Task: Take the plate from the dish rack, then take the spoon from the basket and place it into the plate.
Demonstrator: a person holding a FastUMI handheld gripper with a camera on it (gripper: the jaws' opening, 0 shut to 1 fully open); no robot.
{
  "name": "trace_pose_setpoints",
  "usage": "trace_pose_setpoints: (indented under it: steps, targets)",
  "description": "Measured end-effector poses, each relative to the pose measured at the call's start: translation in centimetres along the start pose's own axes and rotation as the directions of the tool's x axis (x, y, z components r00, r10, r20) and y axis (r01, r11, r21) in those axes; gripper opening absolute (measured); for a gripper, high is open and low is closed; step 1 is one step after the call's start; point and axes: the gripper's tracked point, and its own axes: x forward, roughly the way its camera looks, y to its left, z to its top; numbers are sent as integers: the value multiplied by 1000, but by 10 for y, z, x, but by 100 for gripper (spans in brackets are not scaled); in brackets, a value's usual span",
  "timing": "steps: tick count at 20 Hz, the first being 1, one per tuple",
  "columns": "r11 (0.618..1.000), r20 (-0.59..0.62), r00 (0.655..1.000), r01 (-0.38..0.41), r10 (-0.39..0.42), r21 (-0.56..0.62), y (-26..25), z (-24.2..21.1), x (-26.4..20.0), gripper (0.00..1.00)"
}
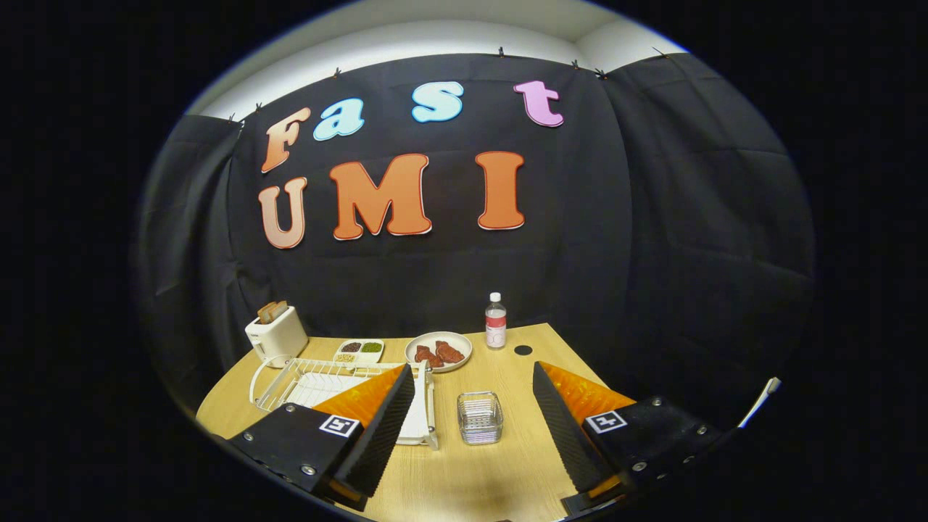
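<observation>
Wooden table [500, 464] held a rack [319, 380] at left and a wire basket [480, 417] between the spread, empty gripper [475, 424] fingers; a spoon was not discernible.

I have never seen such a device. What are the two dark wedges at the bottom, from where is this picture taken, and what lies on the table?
The wedges are the two fingers of a hand-held gripper; the camera rides on it and looks forward. The fingers stand open and hold nothing. Between them on the wooden table sits a small wire basket. Behind the left finger is a white dish rack. Beyond are a toaster, a dish of seasonings, a plate with food and a bottle.
</observation>
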Motion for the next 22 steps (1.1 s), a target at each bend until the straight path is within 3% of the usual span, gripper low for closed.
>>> trace_pose_setpoints:
  steps: [9,22]
  targets:
    - [999,14,1000,27,-28,34,-59,4,-5,97]
    - [999,6,1000,-16,15,43,-47,-1,-1,97]
